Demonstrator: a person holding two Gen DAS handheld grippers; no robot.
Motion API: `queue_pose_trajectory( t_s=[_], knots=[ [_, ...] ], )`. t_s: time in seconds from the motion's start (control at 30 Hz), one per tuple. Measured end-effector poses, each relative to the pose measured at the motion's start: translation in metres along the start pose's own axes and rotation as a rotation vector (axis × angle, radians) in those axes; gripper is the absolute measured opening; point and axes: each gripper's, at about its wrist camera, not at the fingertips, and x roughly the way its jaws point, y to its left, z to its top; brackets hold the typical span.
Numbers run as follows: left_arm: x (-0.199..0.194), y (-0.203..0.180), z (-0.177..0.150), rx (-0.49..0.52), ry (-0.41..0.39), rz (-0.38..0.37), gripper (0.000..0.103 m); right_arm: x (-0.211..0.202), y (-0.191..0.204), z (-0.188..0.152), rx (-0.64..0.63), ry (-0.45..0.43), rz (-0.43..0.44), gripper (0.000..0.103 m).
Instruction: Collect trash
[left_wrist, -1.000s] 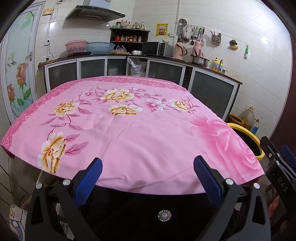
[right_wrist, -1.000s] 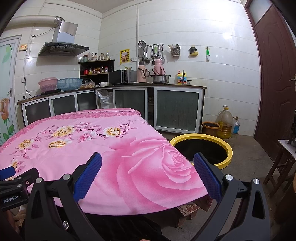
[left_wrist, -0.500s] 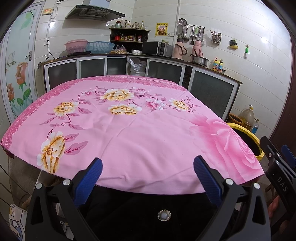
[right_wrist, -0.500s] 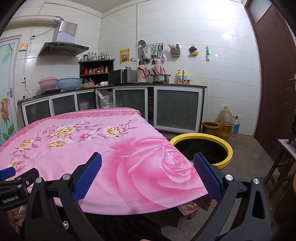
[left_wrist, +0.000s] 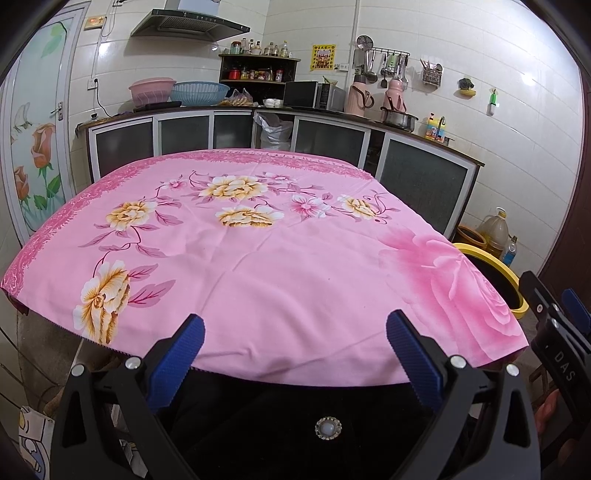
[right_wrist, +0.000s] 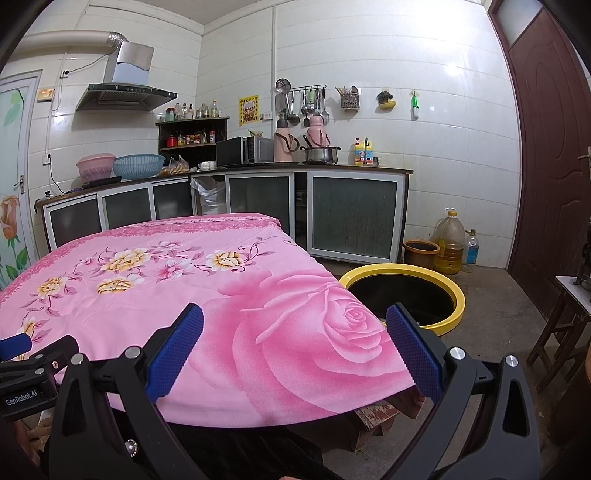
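Note:
A table with a pink floral cloth (left_wrist: 258, 258) fills both views; it also shows in the right wrist view (right_wrist: 184, 280). No loose trash shows on it. A black bin with a yellow rim (right_wrist: 454, 291) stands on the floor to the table's right; its rim shows in the left wrist view (left_wrist: 491, 262). My left gripper (left_wrist: 295, 343) is open and empty at the table's near edge. My right gripper (right_wrist: 295, 338) is open and empty over the near right corner. Each gripper shows at the edge of the other's view.
Kitchen cabinets (right_wrist: 351, 214) run along the far walls, with basins, a microwave and flasks on the counter. An oil jug (right_wrist: 448, 243) and a brown pot (right_wrist: 421, 251) stand on the floor behind the bin. A wooden stool (right_wrist: 565, 325) is at the right by the door.

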Motion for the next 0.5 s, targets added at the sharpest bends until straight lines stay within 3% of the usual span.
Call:
queue_pose_trajectory(
  t_s=[0.5],
  knots=[
    [0.0016, 0.0009, -0.0005, 0.001, 0.006, 0.000, 0.095, 0.0010, -0.0006, -0.0028, 0.000, 0.003, 0.003, 0.095]
  ],
)
